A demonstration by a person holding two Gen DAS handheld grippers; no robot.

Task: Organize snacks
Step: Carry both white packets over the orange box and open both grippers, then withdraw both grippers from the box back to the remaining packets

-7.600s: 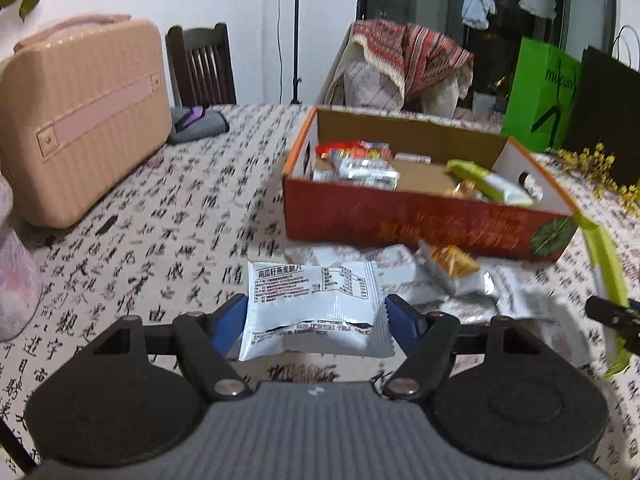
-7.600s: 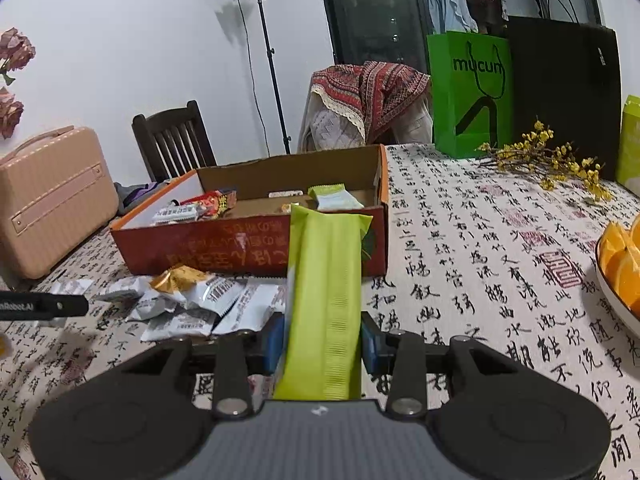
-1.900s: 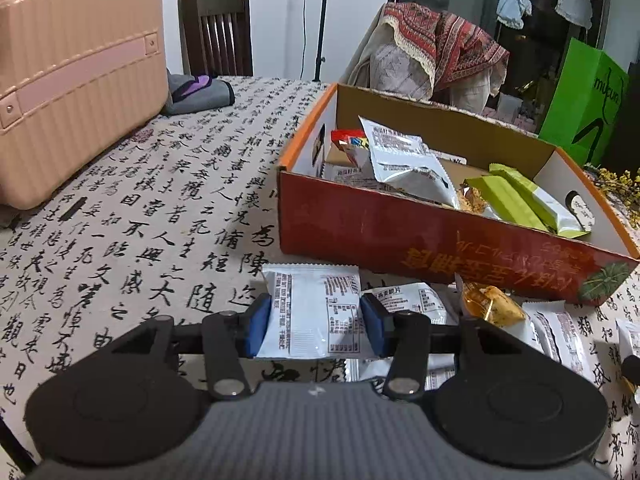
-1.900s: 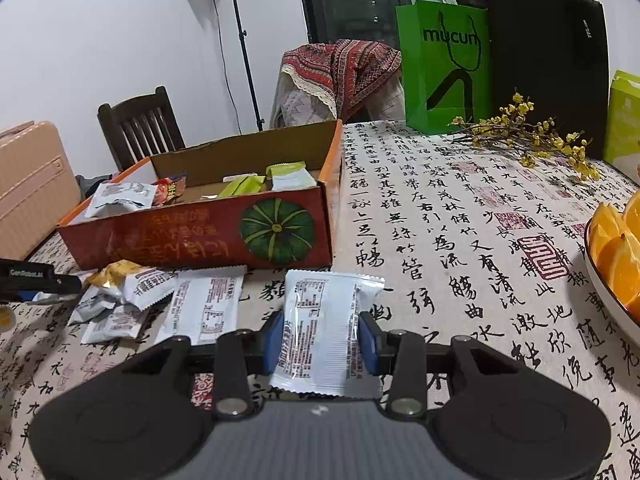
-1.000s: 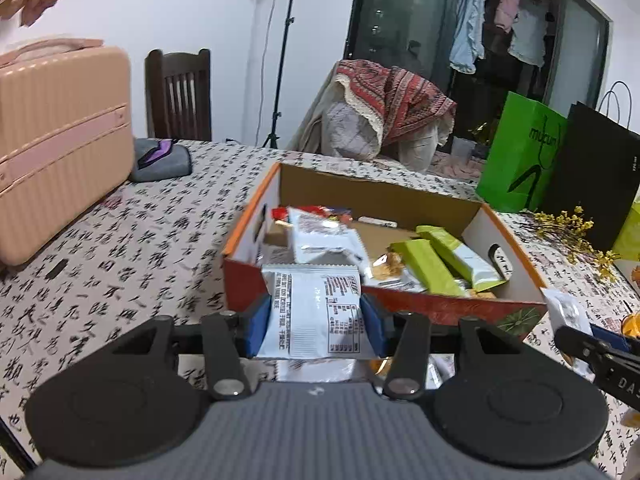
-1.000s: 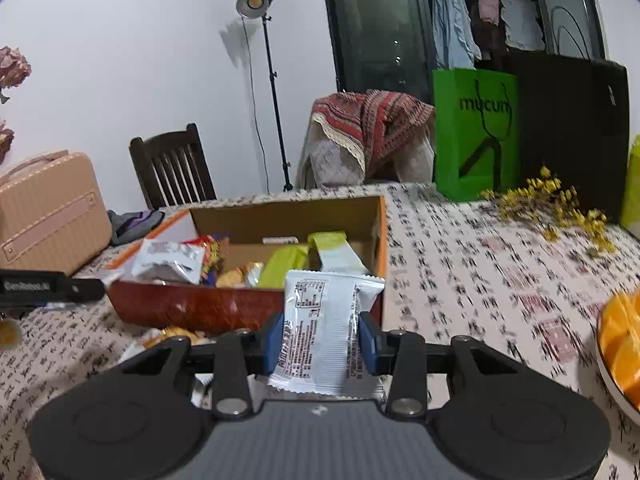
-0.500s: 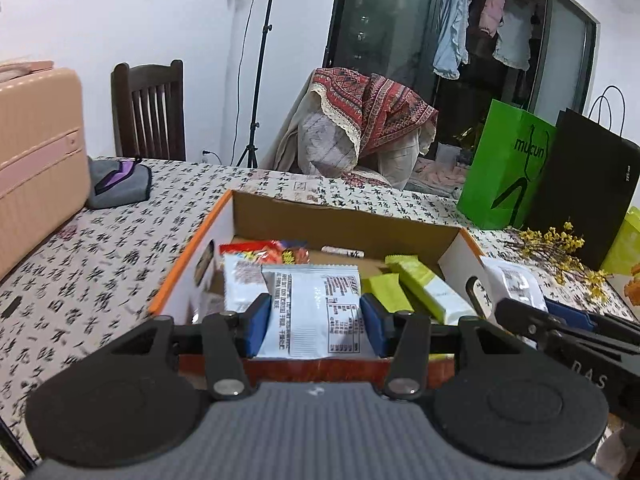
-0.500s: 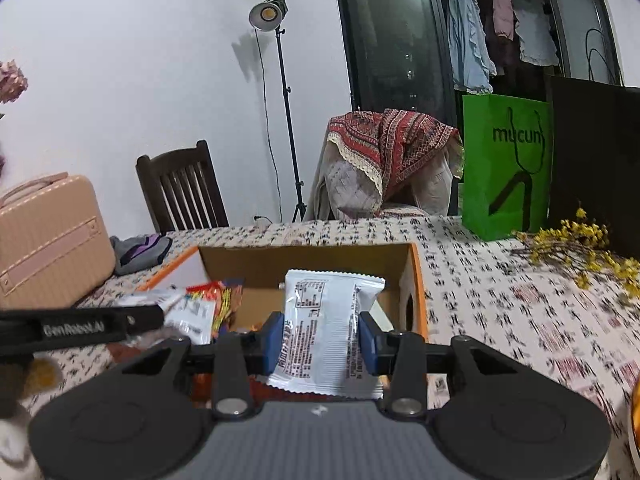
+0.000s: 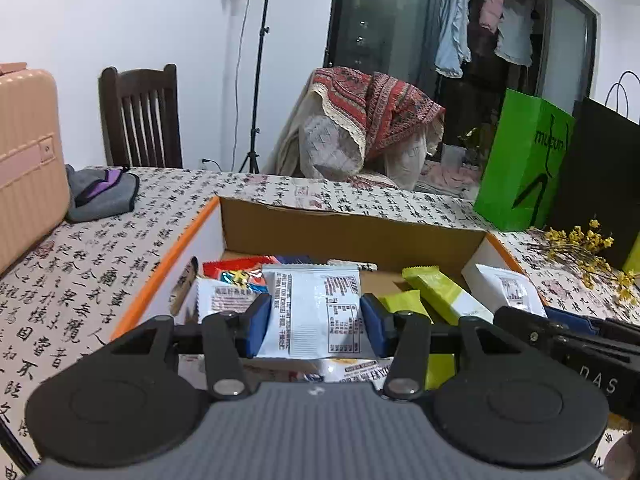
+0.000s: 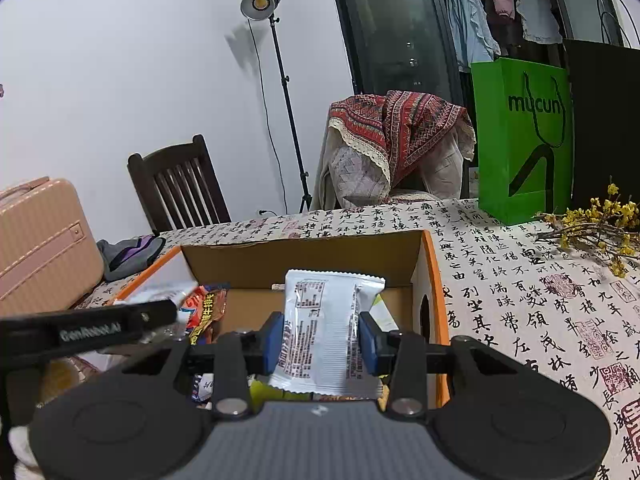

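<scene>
Left packet: white, clenched between the fingers of the left gripper, now over the box; 1.9 s ago it was low at the counter in front of the box.
Right packet: white, gripped by the right gripper, likewise brought from the counter to above the box's right half.
Box: orange-rimmed, on the counter; holds green bars and a red pack.
Judgement: both carries are finished; release comes next.
Behind the box: green bag.

"mucun" is printed on the green bag; "GenRobot.AI" marks the left gripper.
</scene>
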